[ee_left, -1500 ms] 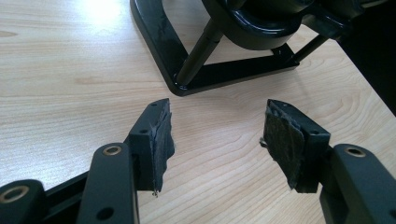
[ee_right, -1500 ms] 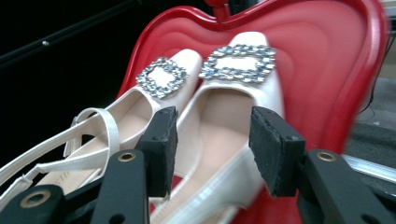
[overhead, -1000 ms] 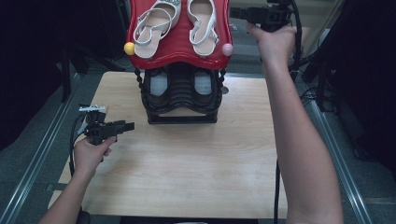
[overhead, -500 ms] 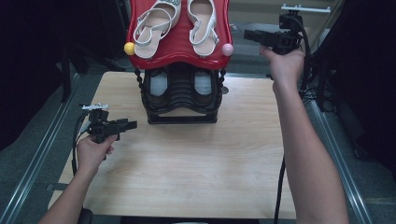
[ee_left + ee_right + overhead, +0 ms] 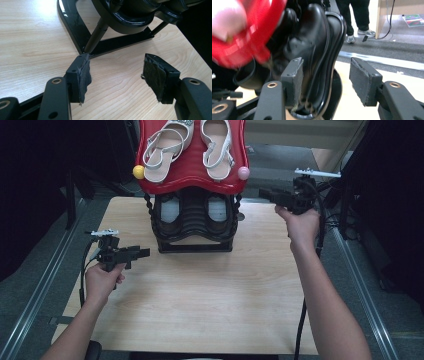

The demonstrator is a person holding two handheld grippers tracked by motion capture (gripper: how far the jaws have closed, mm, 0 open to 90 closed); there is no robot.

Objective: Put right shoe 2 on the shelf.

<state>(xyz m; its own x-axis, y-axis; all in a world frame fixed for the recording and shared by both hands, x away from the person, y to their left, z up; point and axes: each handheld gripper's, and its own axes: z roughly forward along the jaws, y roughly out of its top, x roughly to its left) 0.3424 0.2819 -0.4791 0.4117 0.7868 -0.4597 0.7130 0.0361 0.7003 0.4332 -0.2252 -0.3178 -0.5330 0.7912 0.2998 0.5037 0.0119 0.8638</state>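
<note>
Wooden table [image 5: 210,295] carries a black shoe rack [image 5: 194,222], upper centre, standing upright. Left gripper [image 5: 142,252] and right gripper [image 5: 265,194] flank it, fingers [image 5: 83,75] wide apart, holding nothing, pointed toward the rack.

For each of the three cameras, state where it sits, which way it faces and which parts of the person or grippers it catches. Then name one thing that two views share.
High view: above the person's side, looking forward and down on the wooden table; both forearms, left gripper, right gripper.
Left gripper view: rides the left gripper, facing the black base frame; open jaws.
Right gripper view: rides the right gripper, facing the black tier under the red tray; open jaws.
Shared: shoe rack.
</note>
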